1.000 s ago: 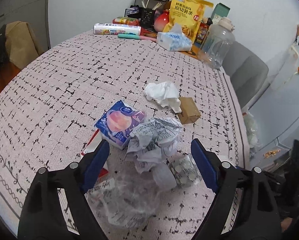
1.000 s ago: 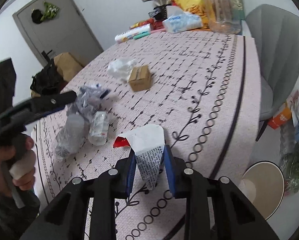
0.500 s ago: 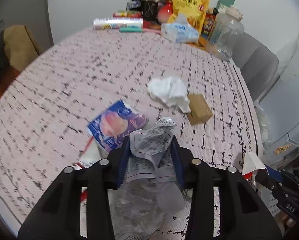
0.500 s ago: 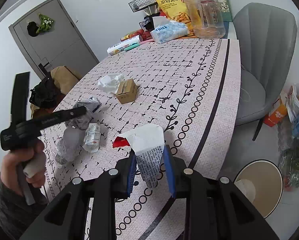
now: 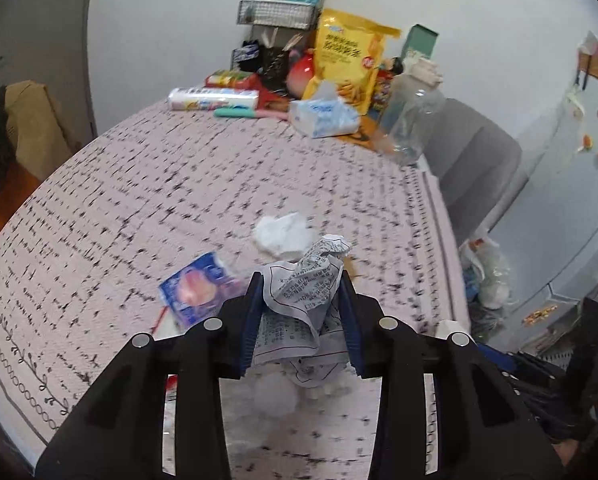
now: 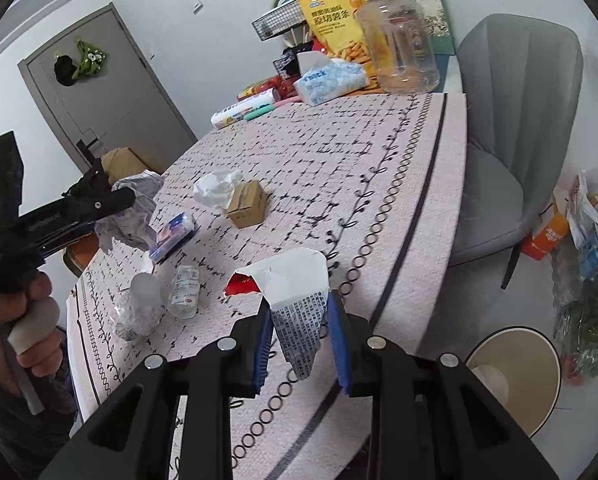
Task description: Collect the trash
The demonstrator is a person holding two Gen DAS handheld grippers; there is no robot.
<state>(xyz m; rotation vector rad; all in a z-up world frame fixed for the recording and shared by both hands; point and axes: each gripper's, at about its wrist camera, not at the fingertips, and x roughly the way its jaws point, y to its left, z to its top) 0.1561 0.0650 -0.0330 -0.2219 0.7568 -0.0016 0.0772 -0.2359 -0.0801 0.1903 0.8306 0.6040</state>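
My left gripper is shut on a crumpled printed paper wrapper and holds it above the table; it also shows in the right wrist view. My right gripper is shut on a white and red printed carton scrap near the table's front edge. On the table lie a white tissue wad, a small cardboard box, a blue and pink packet, a clear plastic bag and a small crushed packet.
A round bin stands on the floor to the right, below the table edge. A grey chair is beside it, with bags on the floor. Snack bag, tissue pack and clear jar stand at the table's far end.
My left gripper closed on the crumpled paper wrapper and lifted it off the table. My right gripper kept its hold on the carton scrap and drew back from the table.
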